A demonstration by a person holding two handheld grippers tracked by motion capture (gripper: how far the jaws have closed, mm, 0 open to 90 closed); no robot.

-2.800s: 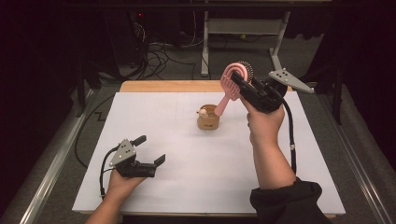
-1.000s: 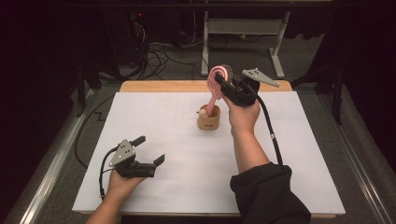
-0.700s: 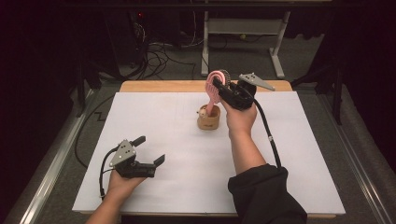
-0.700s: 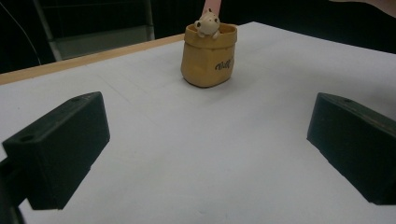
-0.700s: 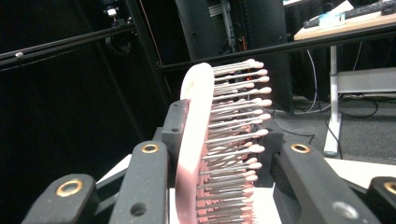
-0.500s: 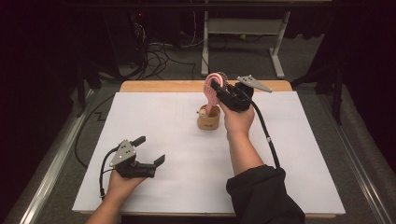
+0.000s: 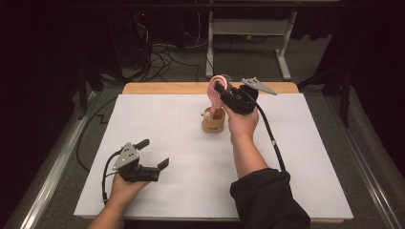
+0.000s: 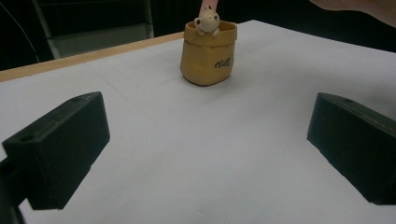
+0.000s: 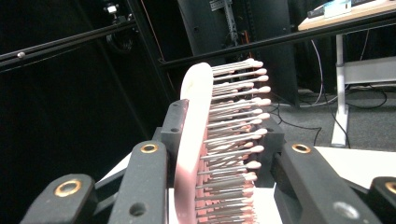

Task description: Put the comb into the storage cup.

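Here the right gripper [image 7: 220, 90] clamps one pink hairbrush [image 9: 205, 140], handle down into the single tan holder [image 7: 213, 122] at mid-table. Best lower it straight, I think, keeping the handle clear of the figurine on the rim. The left gripper [image 7: 152, 153], gaping and empty, rests well nearer than the holder.

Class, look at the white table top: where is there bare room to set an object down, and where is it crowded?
The white table top lies bare between the left gripper and the tan bag-shaped pot, and right of the right forearm to the table's right edge. It is crowded at the far middle, where the right gripper holds the pink hairbrush over the pot.
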